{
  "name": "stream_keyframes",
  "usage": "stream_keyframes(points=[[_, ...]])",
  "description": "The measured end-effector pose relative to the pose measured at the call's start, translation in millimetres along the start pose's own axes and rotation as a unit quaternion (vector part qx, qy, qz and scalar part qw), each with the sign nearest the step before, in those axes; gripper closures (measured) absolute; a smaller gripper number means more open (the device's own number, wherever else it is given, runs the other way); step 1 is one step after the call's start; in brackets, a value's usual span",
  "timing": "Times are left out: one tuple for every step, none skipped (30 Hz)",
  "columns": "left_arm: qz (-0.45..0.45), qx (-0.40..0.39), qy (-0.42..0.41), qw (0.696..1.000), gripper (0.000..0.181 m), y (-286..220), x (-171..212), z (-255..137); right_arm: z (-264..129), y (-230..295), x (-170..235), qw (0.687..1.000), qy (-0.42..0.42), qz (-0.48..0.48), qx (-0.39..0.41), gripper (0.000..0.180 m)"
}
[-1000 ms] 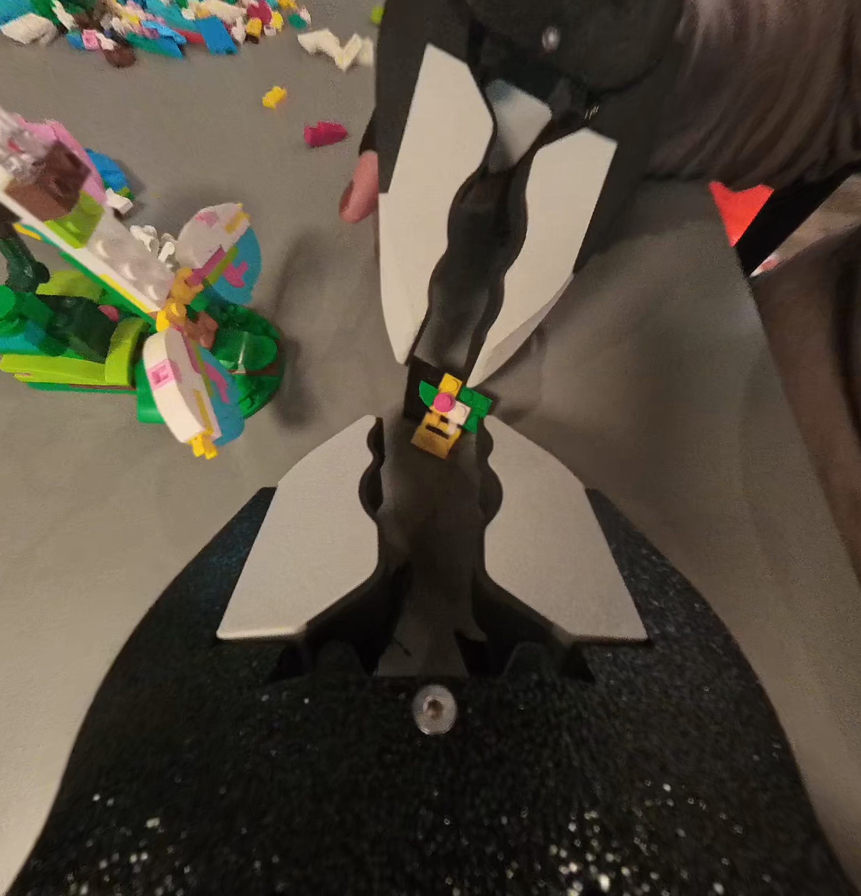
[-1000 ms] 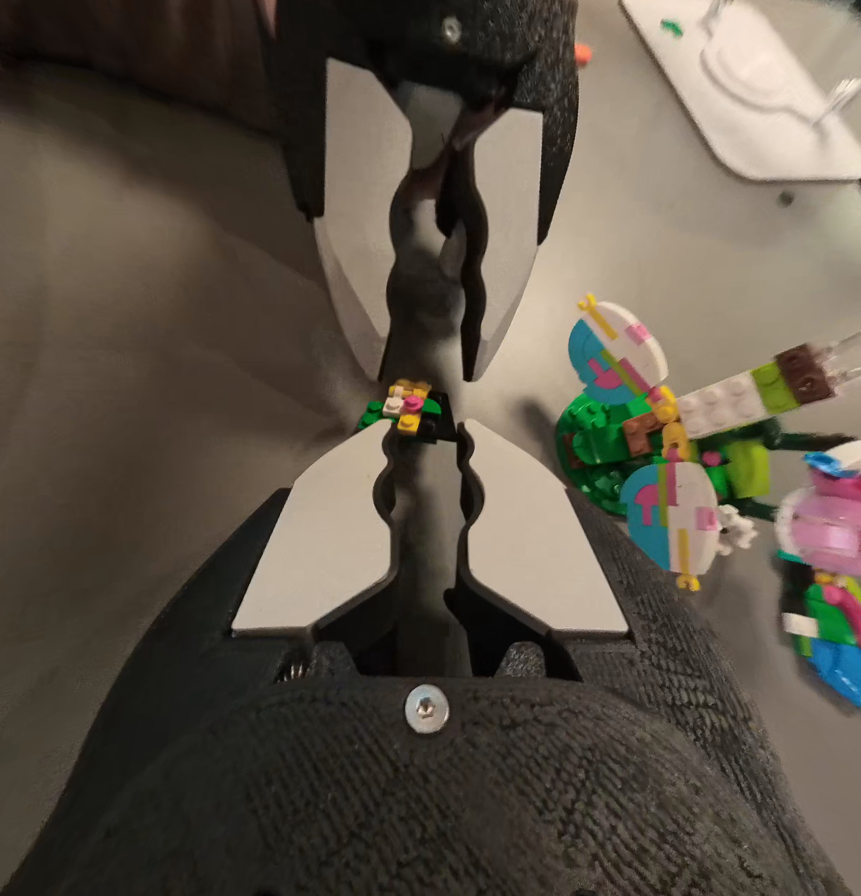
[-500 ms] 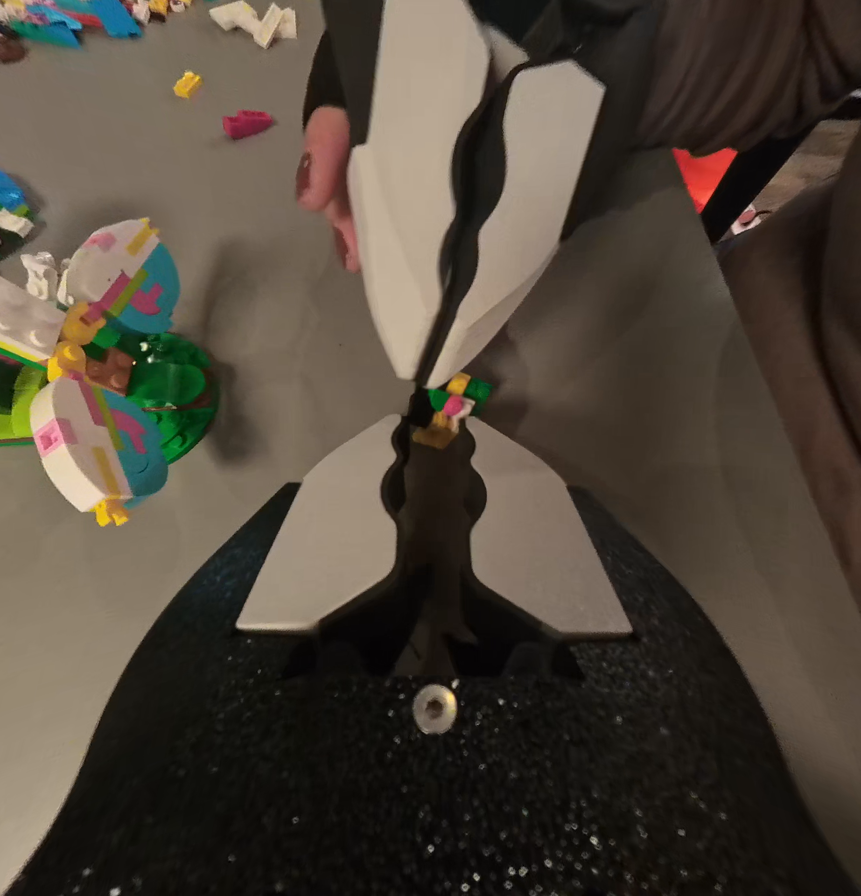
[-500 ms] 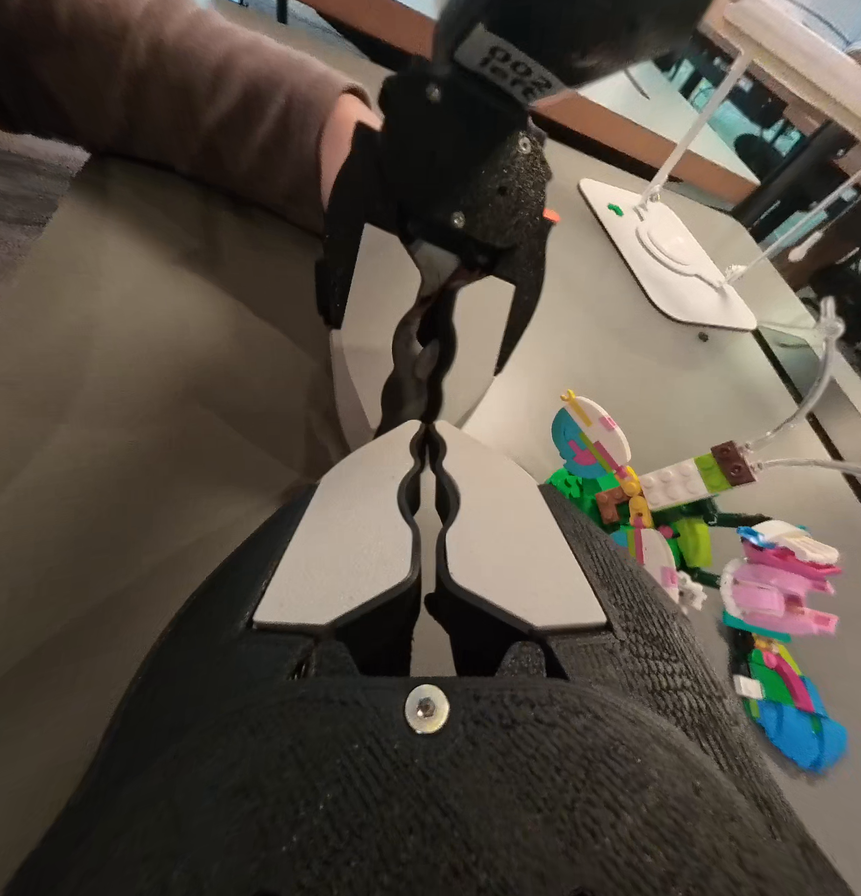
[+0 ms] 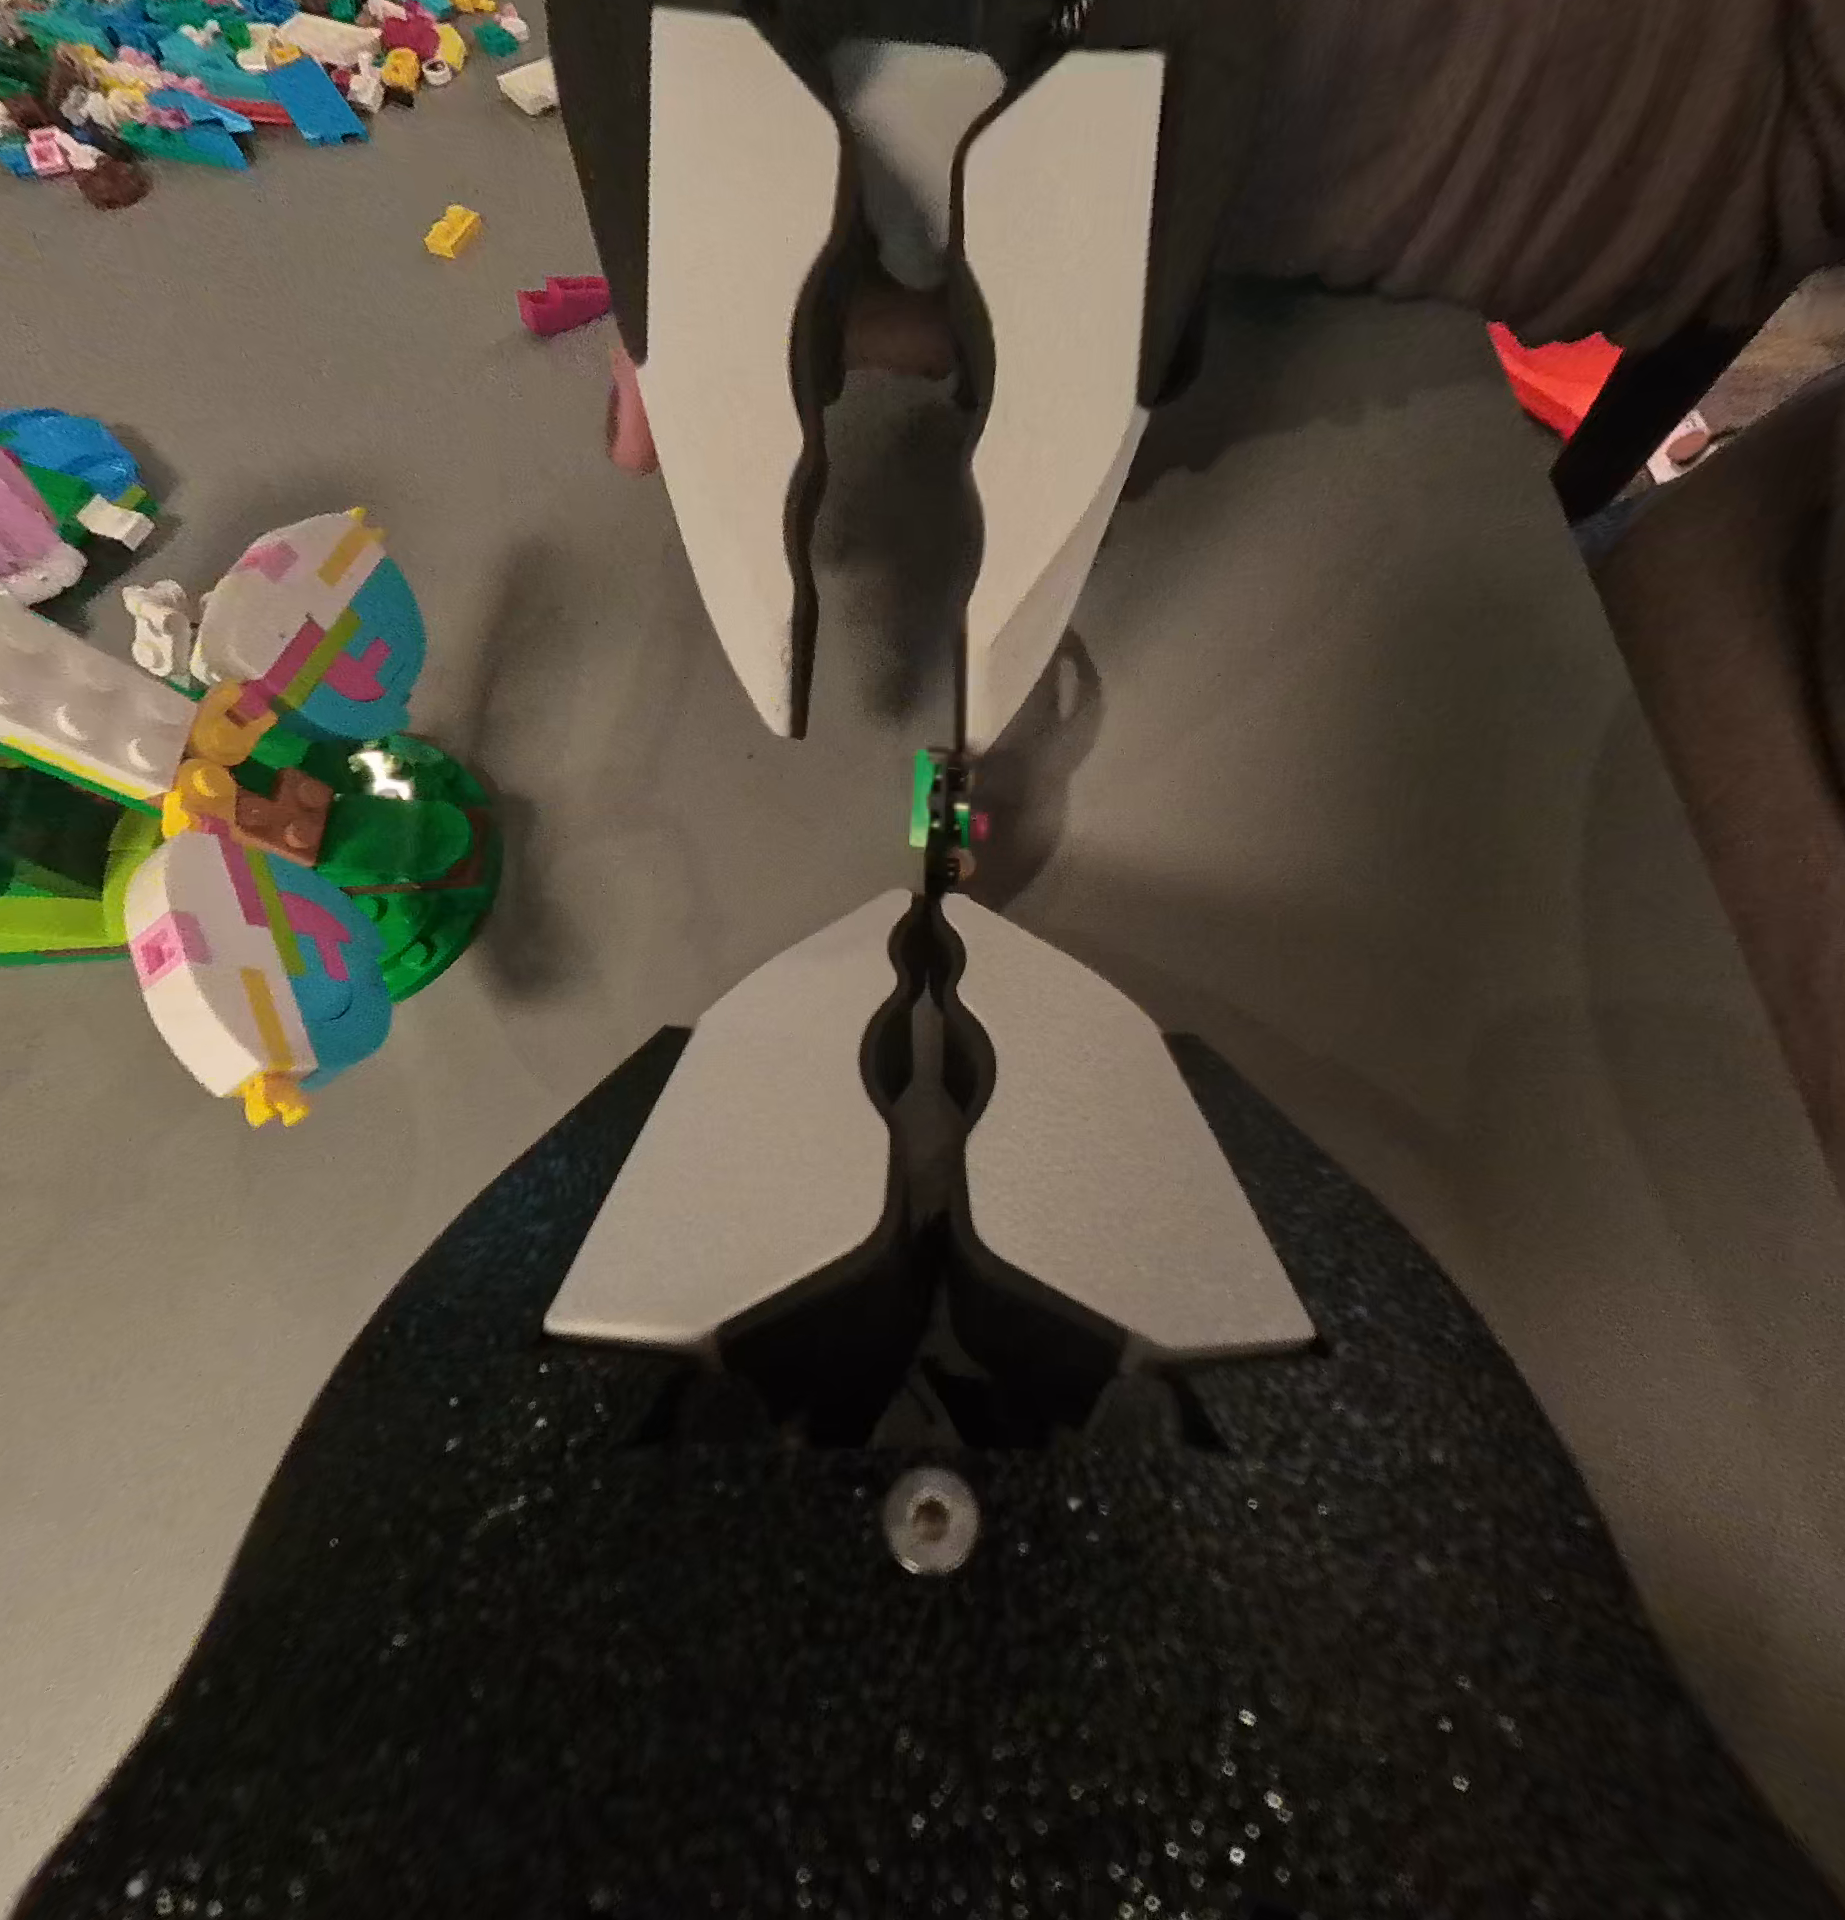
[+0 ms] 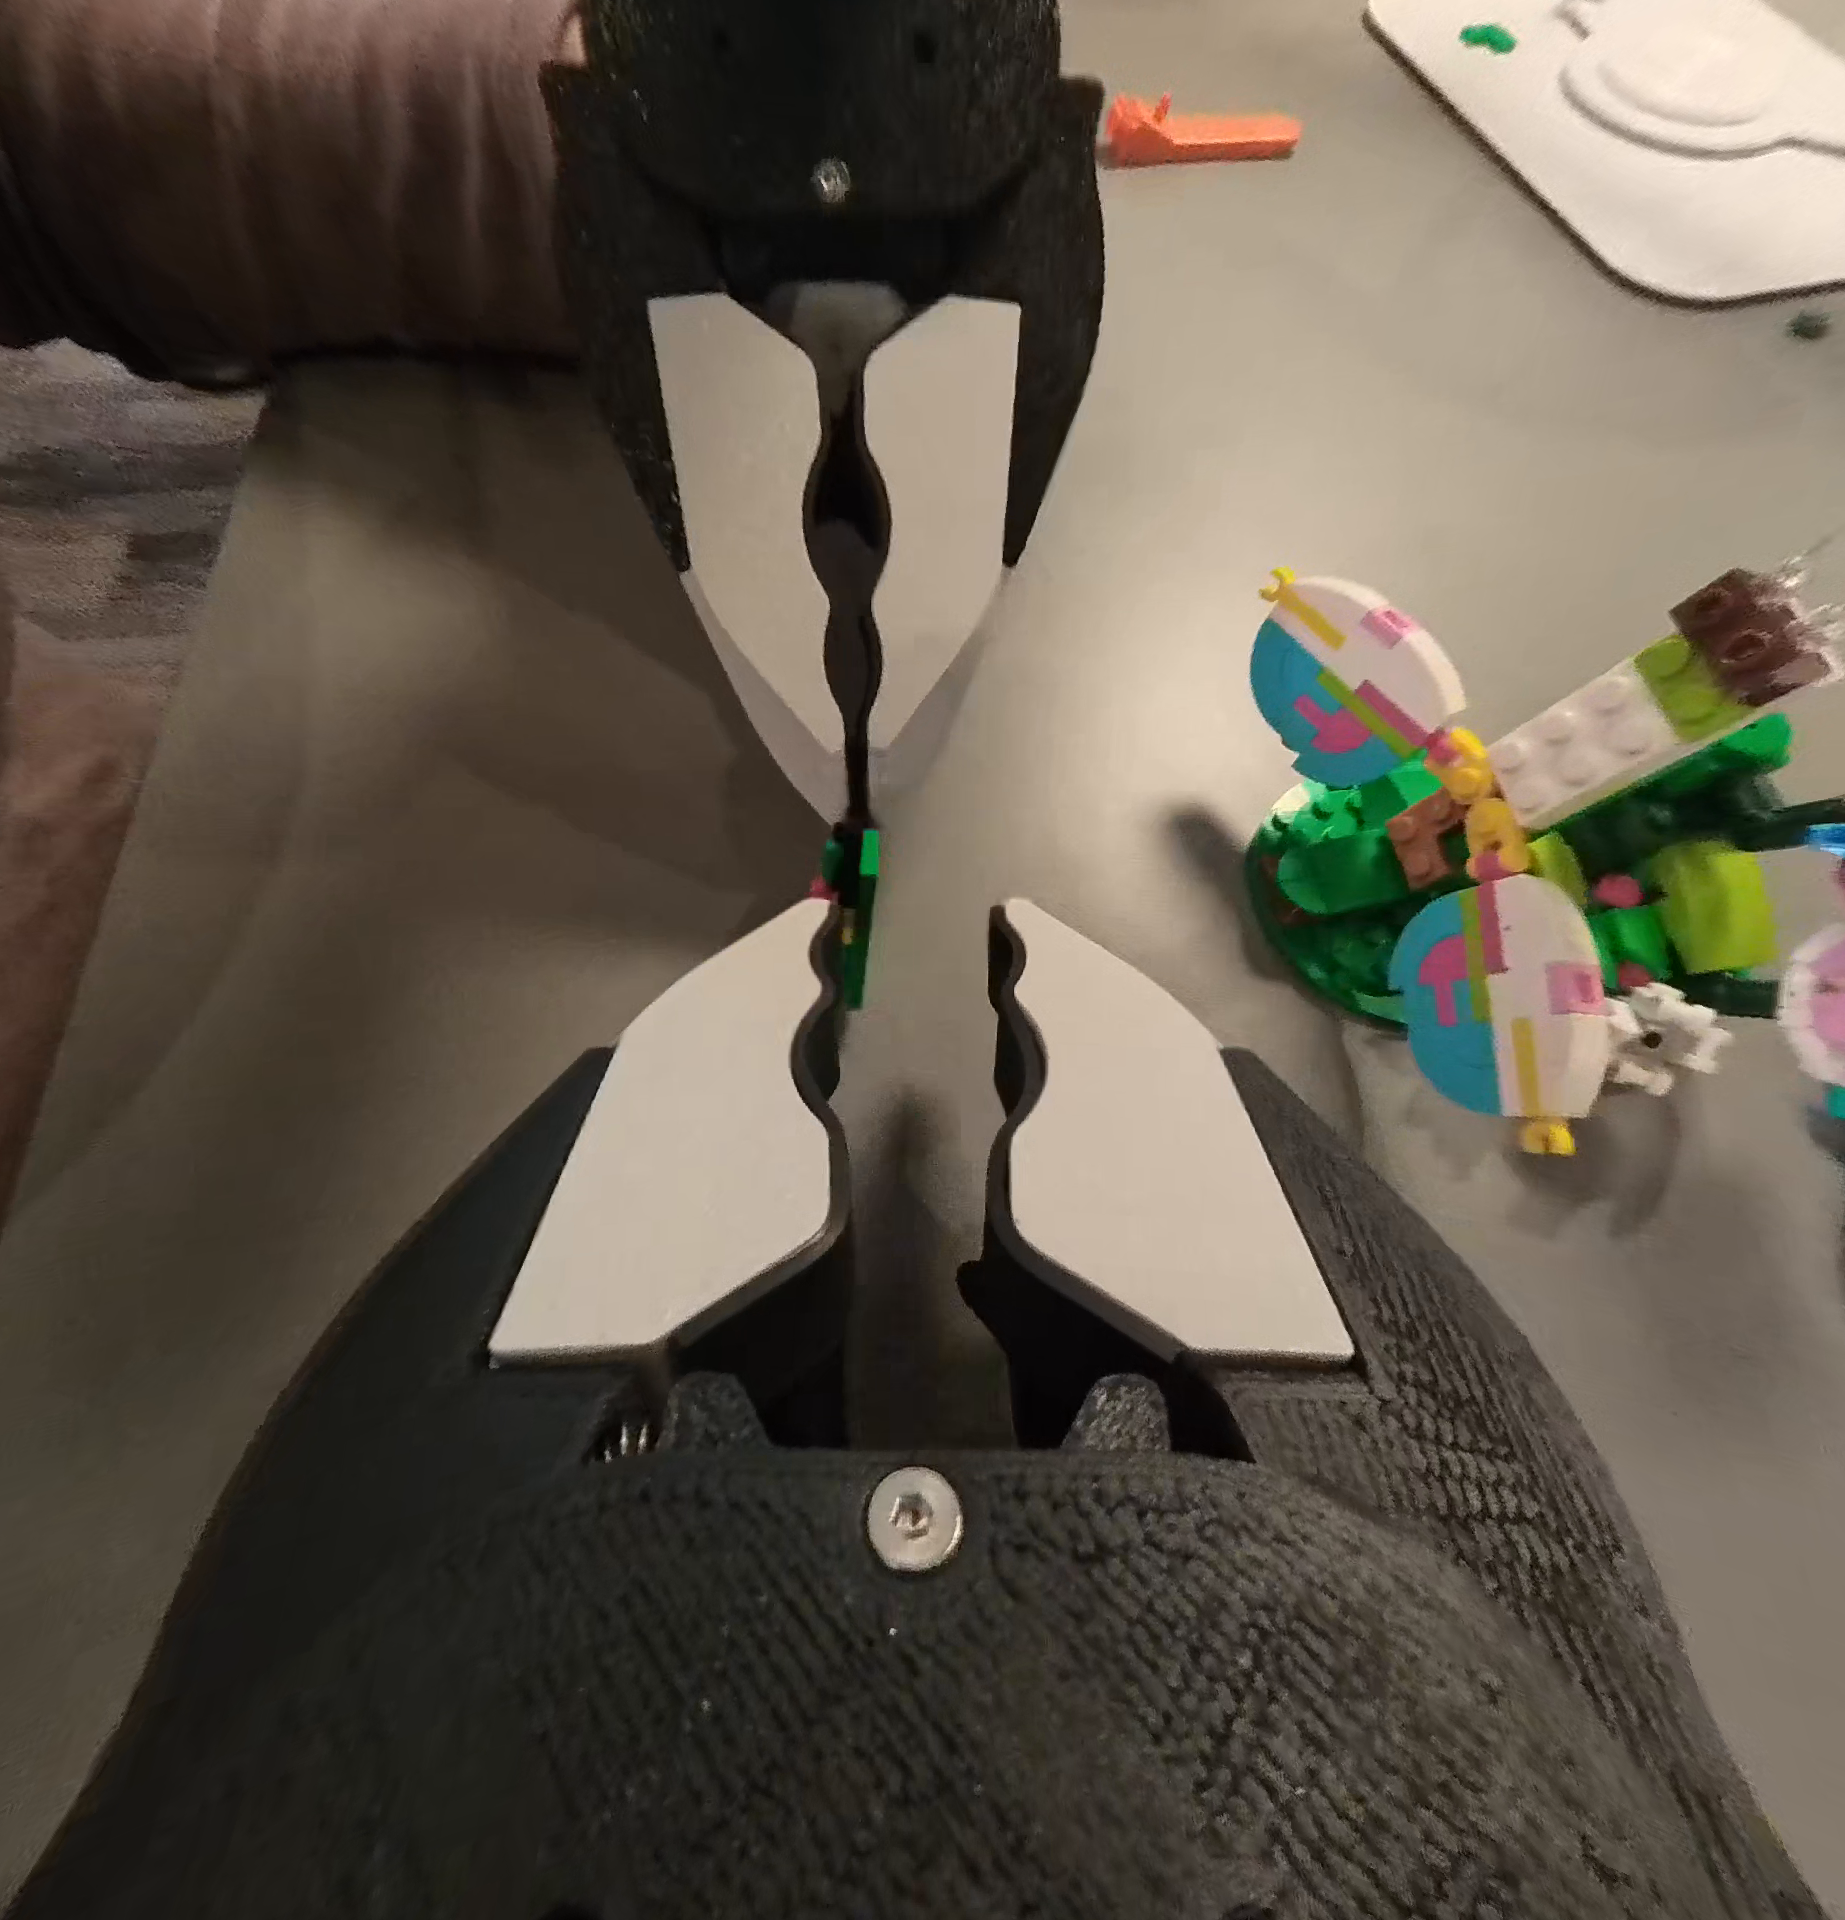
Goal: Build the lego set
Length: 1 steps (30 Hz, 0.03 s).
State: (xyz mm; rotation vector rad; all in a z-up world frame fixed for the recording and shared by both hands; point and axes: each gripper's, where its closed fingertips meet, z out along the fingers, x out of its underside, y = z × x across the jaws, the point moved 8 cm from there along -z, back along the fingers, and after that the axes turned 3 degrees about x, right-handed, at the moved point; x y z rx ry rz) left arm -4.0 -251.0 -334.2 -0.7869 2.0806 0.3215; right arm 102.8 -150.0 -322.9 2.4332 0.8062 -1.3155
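A small flat lego assembly [image 5: 939, 821], green and black with pink bits, stands edge-on above the grey table. My left gripper [image 5: 928, 904] is shut on its near edge. In the right wrist view the left gripper [image 6: 858, 805] comes from the top and holds the same assembly [image 6: 858, 914]. My right gripper [image 6: 913, 920] is open, and the assembly lies against the inner side of its left finger. In the left wrist view the right gripper [image 5: 882, 727] points down at the assembly from the top, jaws apart.
A butterfly model on a green base [image 5: 263, 800] [image 6: 1469, 831] stands beside the grippers. A pile of loose bricks [image 5: 170, 94], a yellow brick [image 5: 450, 231] and a magenta brick [image 5: 563, 304] lie far left. A white stand base [image 6: 1676, 135], an orange tool [image 6: 1198, 130] and a pink model [image 6: 1843, 997] are also on the table.
The assembly has turned from flat to edge-on. My left gripper has closed on it. My right gripper was shut half a second ago and has opened.
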Motion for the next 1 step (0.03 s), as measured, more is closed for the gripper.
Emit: stream_keyframes(points=[[-0.004,0.000,-0.002,1.000,0.181,1.2,1.2,-0.5,1.1,-0.3,0.5,1.000,0.006,0.005,-0.005,0.155]])
